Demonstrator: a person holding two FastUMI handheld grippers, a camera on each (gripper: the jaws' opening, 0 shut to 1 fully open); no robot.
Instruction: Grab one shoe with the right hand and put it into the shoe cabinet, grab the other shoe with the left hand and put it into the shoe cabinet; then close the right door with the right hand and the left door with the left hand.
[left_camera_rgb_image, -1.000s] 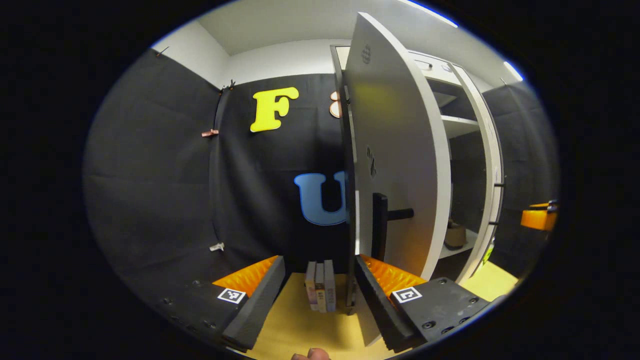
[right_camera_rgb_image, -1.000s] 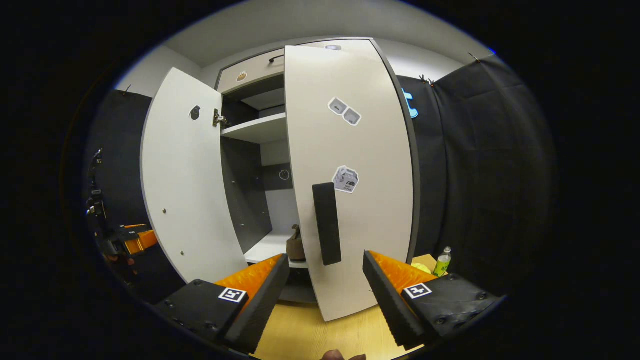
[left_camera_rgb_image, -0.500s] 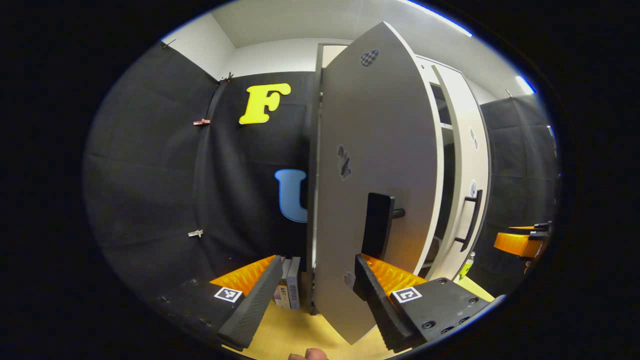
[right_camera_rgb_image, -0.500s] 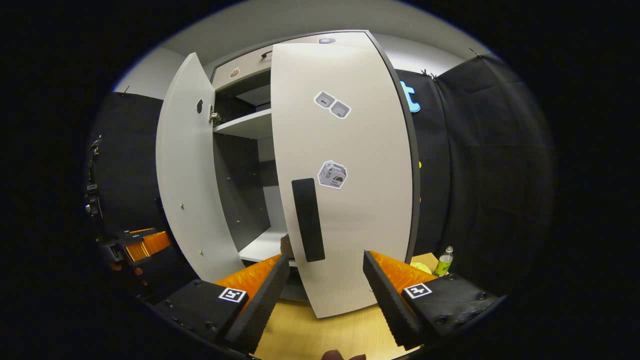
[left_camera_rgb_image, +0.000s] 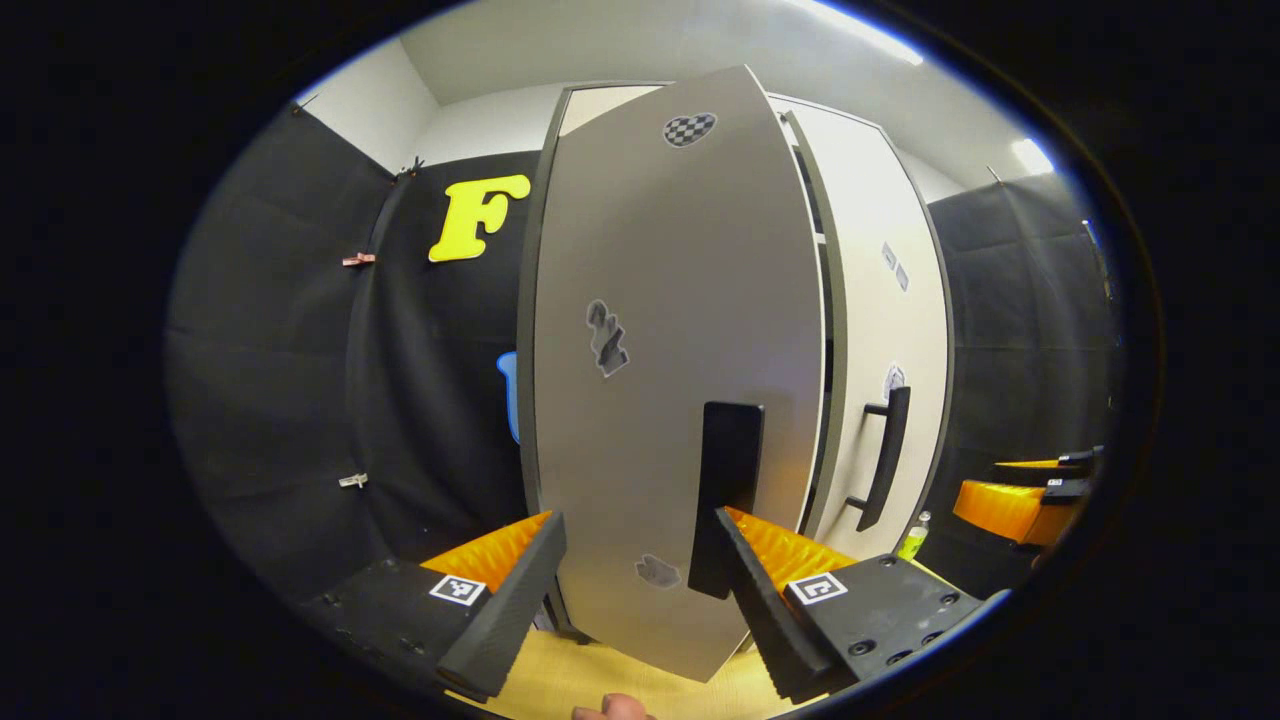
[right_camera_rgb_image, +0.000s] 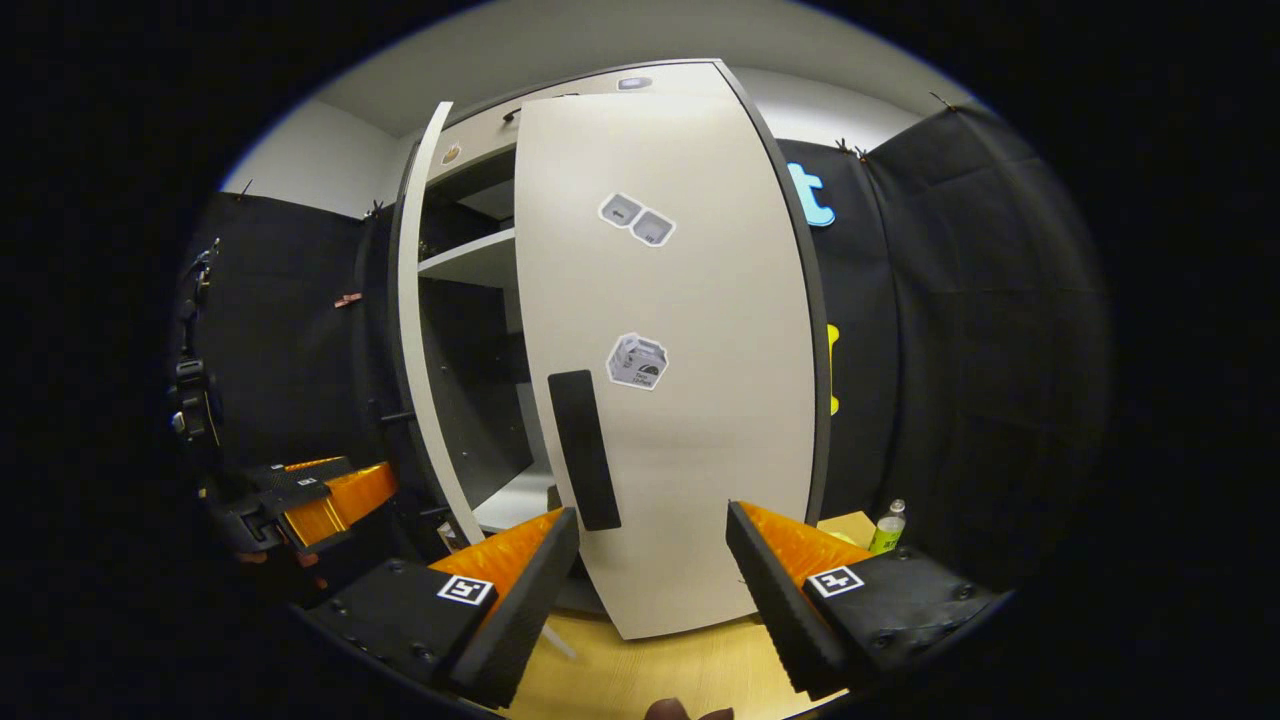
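Left gripper view: left gripper (left_camera_rgb_image: 628, 590) jaws spread, at grey-white left cabinet door (left_camera_rgb_image: 660, 420) beside black bar handle (left_camera_rgb_image: 725, 495), door nearly shut. Right gripper (right_camera_rgb_image: 650, 590) jaws spread, facing white right door (right_camera_rgb_image: 690, 450), slightly ajar.

Wooden floor (right_camera_rgb_image: 690, 665), cabinet (right_camera_rgb_image: 470, 260), perhaps a bottle (right_camera_rgb_image: 886, 527)

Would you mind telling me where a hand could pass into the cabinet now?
In the right gripper view, a gap remains between the left door's edge and the right door, above the shelf. In the left gripper view, the same gap is a thin dark slit beside the left door handle.
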